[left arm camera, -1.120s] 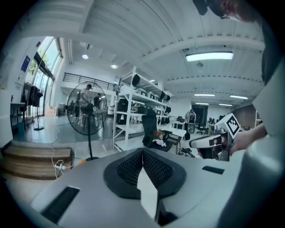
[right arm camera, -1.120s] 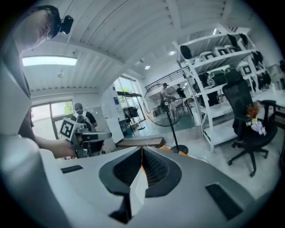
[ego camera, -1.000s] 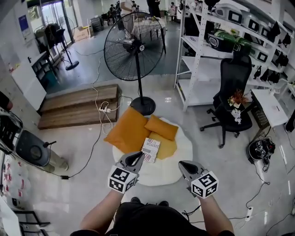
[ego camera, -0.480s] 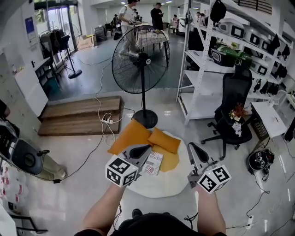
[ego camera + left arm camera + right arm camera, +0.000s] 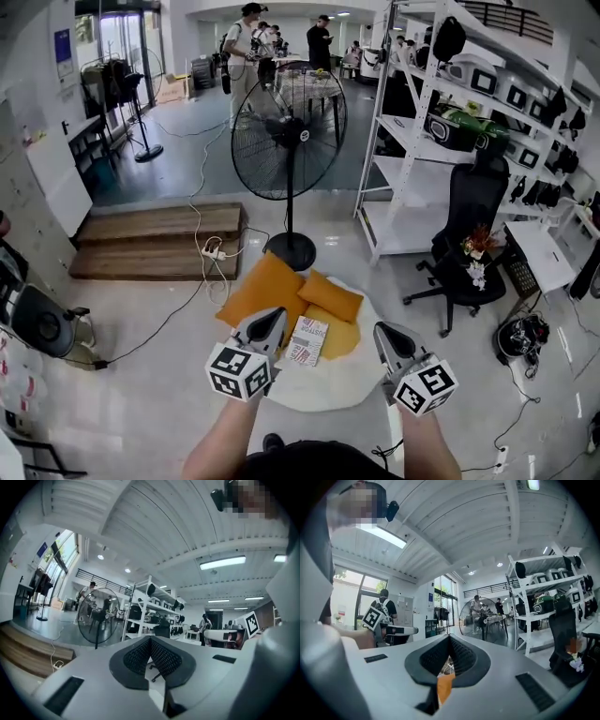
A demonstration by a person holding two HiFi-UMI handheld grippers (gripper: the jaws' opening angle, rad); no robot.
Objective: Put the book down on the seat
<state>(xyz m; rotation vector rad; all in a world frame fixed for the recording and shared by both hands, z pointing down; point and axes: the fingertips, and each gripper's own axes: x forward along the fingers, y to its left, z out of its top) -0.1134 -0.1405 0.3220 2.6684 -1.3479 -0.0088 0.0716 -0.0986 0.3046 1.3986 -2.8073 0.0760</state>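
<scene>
Book [image 5: 307,339] lies flat on orange cushions [image 5: 267,286] atop the round white seat [image 5: 328,386], ahead of and between the two hand-held grippers. Left hand-held gripper [image 5: 270,322]: jaws pressed together, nothing between them. Right hand-held gripper [image 5: 386,335]: same, jaws together and empty.

I'm in some kind of open lab or workshop space, definitely not a home. There are white metal racks [image 5: 412,173] stacked with gear and a big pedestal fan [image 5: 289,141] standing on a shiny hard floor [image 5: 141,375]. A power strip [image 5: 214,251] and loose cables [image 5: 169,319] trail across it, and a black office chair [image 5: 473,216] sits by the racks. At the back, people [image 5: 246,42] stand round a table [image 5: 309,80], and there are strip lights [image 5: 222,563] overhead on a ribbed ceiling [image 5: 154,522].
</scene>
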